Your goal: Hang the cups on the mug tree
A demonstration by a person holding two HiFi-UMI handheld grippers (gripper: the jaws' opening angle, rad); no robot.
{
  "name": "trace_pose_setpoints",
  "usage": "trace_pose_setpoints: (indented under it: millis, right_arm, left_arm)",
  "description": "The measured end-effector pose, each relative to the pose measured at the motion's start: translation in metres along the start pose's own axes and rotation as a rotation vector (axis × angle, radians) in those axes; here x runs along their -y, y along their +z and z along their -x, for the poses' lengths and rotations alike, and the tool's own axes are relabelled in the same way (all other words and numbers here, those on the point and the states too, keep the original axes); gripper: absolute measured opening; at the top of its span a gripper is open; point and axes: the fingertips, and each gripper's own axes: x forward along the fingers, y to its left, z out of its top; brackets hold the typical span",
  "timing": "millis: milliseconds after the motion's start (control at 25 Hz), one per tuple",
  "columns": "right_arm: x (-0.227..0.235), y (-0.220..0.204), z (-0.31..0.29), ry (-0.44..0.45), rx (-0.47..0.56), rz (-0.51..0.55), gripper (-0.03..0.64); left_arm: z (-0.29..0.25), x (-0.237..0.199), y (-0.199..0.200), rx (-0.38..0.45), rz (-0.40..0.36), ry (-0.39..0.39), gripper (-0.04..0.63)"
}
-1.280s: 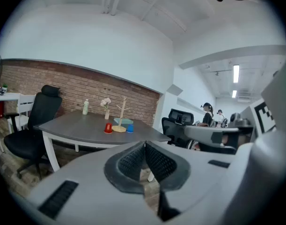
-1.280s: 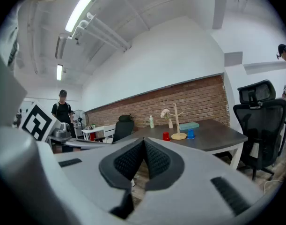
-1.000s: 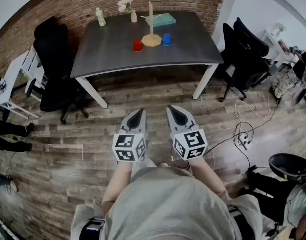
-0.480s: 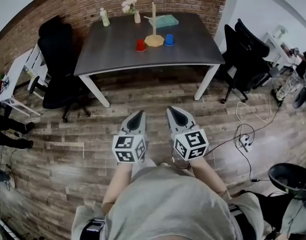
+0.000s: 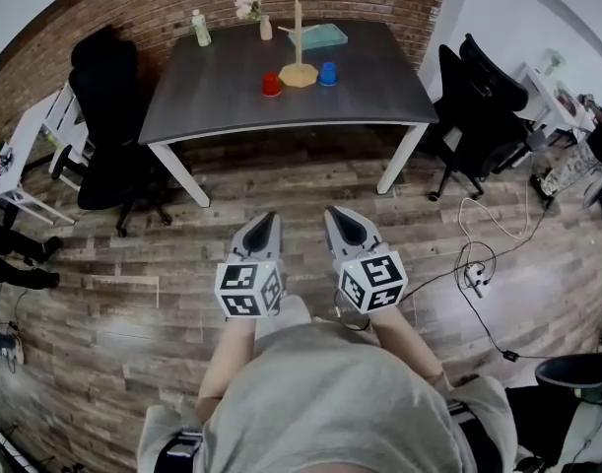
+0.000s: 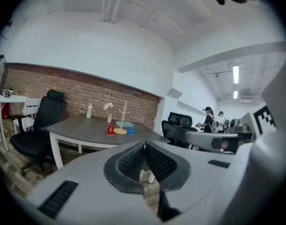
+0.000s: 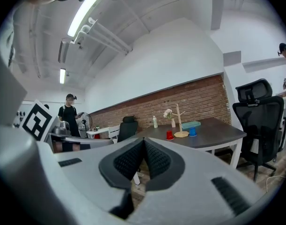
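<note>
A wooden mug tree (image 5: pixel 299 67) stands on a dark grey table (image 5: pixel 232 101) far ahead, with a red cup (image 5: pixel 271 84) at its left and a blue cup (image 5: pixel 327 73) at its right. The same tree (image 6: pixel 121 125), red cup (image 6: pixel 110 130) and blue cup (image 6: pixel 130 131) show small in the left gripper view, and the tree (image 7: pixel 180 123), red cup (image 7: pixel 169 134) and blue cup (image 7: pixel 193 131) in the right gripper view. My left gripper (image 5: pixel 264 223) and right gripper (image 5: pixel 338 217) are held side by side over the wooden floor, well short of the table, both shut and empty.
Black office chairs stand left (image 5: pixel 108 116) and right (image 5: pixel 478 106) of the table. A bottle (image 5: pixel 199 30), a flower vase (image 5: pixel 264 30) and a teal box (image 5: pixel 320 35) sit at the table's far edge. Cables (image 5: pixel 478 274) lie on the floor at right. People stand in the background (image 7: pixel 69 114).
The view has shifted slightly; the table and both grippers keep nearly the same places. Neither gripper has opened.
</note>
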Motion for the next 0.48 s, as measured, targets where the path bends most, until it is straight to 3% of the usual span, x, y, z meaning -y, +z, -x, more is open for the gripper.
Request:
trace_pose_setpoints:
  millis: [360,480]
  right_arm:
    - [0.014,-0.011,-0.012,0.003,-0.035,-0.017,0.068]
    - [0.021,-0.009,-0.019,0.006,-0.042,-0.016,0.086]
  left_arm:
    - [-0.022,-0.002,-0.005,-0.009,0.011,-0.028,0.017]
    - [-0.034,-0.004,-0.001,-0.011,0.012,-0.032,0.046]
